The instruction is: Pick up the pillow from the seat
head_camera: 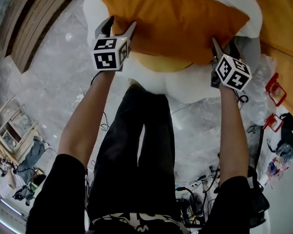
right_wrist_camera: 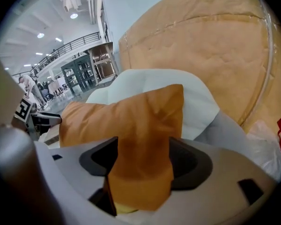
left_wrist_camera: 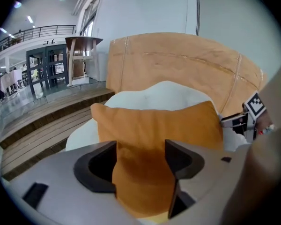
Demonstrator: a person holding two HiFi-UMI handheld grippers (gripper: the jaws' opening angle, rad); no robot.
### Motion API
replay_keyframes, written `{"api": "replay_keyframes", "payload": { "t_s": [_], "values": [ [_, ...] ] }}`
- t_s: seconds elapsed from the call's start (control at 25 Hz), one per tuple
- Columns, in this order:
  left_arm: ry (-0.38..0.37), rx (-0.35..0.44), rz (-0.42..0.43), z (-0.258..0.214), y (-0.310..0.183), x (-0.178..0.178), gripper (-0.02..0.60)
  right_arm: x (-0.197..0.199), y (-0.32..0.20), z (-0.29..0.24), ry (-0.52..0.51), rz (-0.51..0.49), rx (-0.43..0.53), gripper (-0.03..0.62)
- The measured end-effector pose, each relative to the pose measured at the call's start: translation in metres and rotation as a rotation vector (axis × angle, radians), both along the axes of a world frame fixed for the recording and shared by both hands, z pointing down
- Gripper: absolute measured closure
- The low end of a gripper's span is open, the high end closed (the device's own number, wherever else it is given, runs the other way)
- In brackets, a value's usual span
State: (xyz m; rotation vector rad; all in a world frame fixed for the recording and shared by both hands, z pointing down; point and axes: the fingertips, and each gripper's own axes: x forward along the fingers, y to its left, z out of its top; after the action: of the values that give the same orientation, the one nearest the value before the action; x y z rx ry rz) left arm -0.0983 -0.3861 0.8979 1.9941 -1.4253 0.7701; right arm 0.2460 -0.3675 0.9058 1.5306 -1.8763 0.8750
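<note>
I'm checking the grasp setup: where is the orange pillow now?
In the head view the orange pillow lies at top centre on the white seat cushion, its near edge between the open jaws of the left claw and right claw.

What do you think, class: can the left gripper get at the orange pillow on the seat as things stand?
Very likely yes. The pillow already lies with its near edge between the open jaws of the left gripper, filling the gap; nothing stands in the way.
</note>
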Motion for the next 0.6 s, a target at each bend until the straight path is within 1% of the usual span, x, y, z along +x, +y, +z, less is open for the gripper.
{"api": "replay_keyframes", "payload": {
  "t_s": [0.12, 0.36, 0.52, 0.6],
  "values": [
    [0.009, -0.033, 0.0, 0.009, 0.002, -0.001, 0.27, -0.001, -0.006, 0.006, -0.003, -0.007, -0.014, 0.27],
    [0.029, -0.07, 0.0, 0.018, -0.002, 0.004, 0.272, -0.003, -0.014, 0.017, -0.003, -0.041, -0.043, 0.27],
    [0.049, -0.105, 0.006, 0.023, -0.003, 0.007, 0.306, -0.005, -0.017, 0.024, 0.001, -0.036, -0.038, 0.273],
    [0.061, -0.119, 0.009, 0.024, -0.003, 0.009, 0.336, -0.004, -0.017, 0.026, 0.011, -0.029, -0.039, 0.296]
  ]
}}
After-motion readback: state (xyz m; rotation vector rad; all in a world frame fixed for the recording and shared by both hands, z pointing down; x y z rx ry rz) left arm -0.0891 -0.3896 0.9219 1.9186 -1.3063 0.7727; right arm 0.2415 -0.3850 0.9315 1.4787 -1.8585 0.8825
